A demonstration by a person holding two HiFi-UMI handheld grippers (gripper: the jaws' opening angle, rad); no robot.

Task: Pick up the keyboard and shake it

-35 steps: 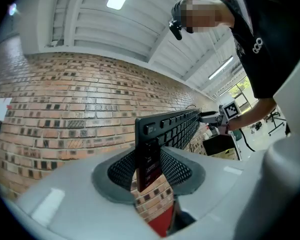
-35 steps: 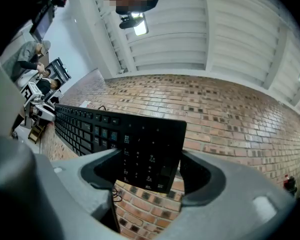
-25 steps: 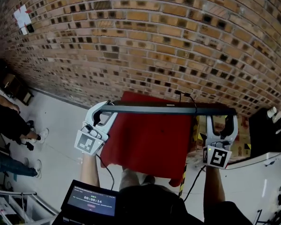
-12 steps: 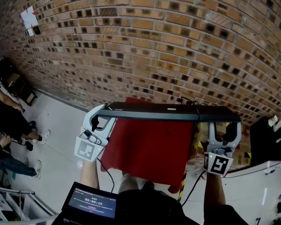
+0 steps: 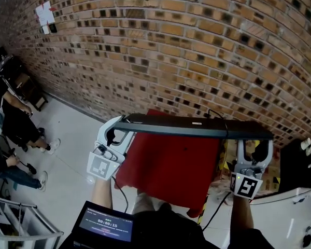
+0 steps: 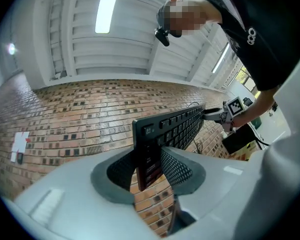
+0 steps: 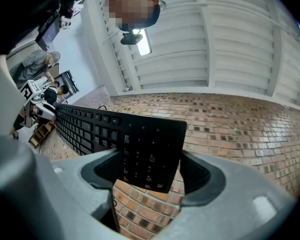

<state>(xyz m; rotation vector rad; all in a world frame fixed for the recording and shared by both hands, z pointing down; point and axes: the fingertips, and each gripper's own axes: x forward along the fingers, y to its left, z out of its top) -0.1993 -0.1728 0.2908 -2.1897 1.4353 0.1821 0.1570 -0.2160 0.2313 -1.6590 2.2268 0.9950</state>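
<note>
Beyond the left gripper (image 5: 115, 130) and right gripper (image 5: 254, 143), a brick wall (image 5: 197, 45) fills the background; beneath them sits what looks like a red-covered table (image 5: 166, 170). Between them the black keyboard (image 5: 197, 127) hangs airborne, roughly level. Left jaws clamp its left end, and right jaws pinch the number-pad end.

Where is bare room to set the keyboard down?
The red cloth below the keyboard looks bare between the left gripper and the right gripper. Right of it is crowded: a black box on a white shelf.
</note>
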